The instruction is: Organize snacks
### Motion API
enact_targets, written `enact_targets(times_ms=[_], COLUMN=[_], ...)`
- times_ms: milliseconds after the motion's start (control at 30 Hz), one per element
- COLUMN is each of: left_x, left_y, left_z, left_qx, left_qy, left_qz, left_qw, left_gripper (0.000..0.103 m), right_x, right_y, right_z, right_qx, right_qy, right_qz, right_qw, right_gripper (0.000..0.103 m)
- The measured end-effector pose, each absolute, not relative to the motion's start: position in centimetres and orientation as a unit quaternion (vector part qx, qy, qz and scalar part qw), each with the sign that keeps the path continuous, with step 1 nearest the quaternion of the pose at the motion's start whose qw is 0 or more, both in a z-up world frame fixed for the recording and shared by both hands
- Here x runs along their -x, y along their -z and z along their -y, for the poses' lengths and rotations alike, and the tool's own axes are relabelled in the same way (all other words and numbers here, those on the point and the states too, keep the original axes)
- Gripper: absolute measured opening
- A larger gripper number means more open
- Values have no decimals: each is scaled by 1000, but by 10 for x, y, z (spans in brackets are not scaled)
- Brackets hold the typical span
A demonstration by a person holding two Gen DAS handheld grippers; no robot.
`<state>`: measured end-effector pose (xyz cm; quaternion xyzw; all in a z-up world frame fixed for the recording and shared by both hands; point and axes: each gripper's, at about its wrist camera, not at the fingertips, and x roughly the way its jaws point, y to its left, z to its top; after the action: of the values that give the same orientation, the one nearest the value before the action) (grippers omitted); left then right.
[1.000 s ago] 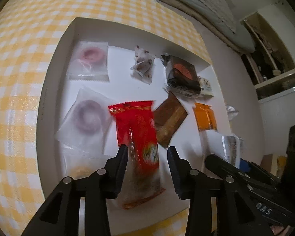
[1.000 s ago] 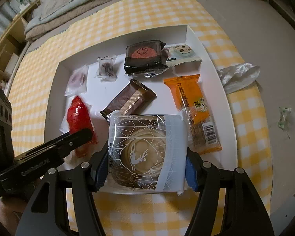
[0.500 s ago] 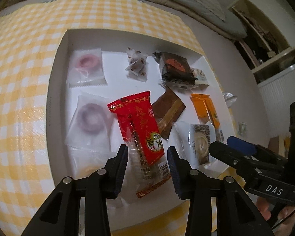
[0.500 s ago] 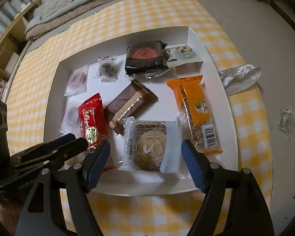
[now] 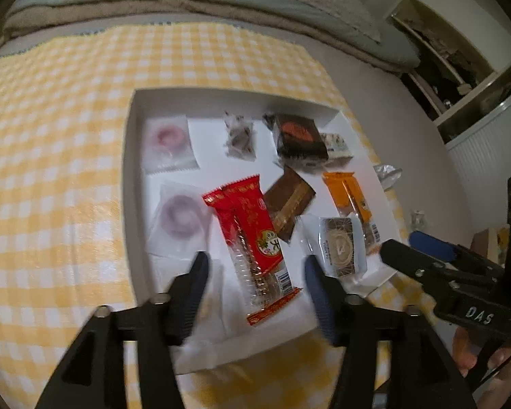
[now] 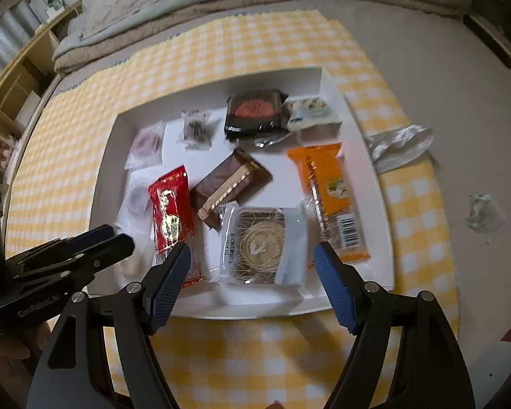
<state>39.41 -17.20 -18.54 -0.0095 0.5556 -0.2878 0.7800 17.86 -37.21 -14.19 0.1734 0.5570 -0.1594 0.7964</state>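
Note:
A white tray (image 5: 133,184) (image 6: 374,184) on a yellow checked cloth holds several wrapped snacks. A red packet (image 5: 252,235) (image 6: 170,211) lies at the tray's front, just ahead of my open, empty left gripper (image 5: 255,272). A white-wrapped round cake (image 6: 262,245) (image 5: 340,245) lies at the front, just ahead of my open, empty right gripper (image 6: 252,266). An orange packet (image 6: 327,191), a brown bar (image 6: 228,184), a black-and-red pack (image 6: 255,112) and clear-wrapped ring sweets (image 5: 180,214) lie in the tray.
A crumpled clear wrapper (image 6: 398,146) lies on the cloth right of the tray. A small wrapped sweet (image 6: 483,211) lies on the bare floor further right. A grey blanket (image 6: 221,6) runs along the far edge. Shelves (image 5: 460,68) stand at the far right.
The right gripper opened and let the white-wrapped cake down in the tray. The left gripper opened and released the red packet. Both pulled back and up from the tray.

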Motion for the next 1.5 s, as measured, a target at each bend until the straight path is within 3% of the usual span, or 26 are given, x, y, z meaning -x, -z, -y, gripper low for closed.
enact_targets(times_ms=[100,200,667,900,1200,1500], left_x=[-389,-382,-319,-252,-153,-104], left_y=[171,156,58,5,6,45], left_z=[162,150,78,26,-17,-32], left_qx=[11,1,-19,-10,-42,-53], left_qy=[283,276,260,259,237,211], left_qz=[-545,-526,-421,-311,-232,-238], left_qw=[789,804,869,914,942,946], left_gripper=[85,103,103,103,103,103], right_x=[-173,-168,-141,-112,-73,-47], right_y=[127,114,46,15,-5,9], right_z=[373,372,331,301,260,227], right_qx=[-171,-165,-123,-110,-54,-25], right_qy=[169,176,176,173,192,191], right_qz=[-541,-523,-433,-370,-298,-274], right_qw=[806,818,875,906,934,942], right_gripper=[86,102,103,103,103,103])
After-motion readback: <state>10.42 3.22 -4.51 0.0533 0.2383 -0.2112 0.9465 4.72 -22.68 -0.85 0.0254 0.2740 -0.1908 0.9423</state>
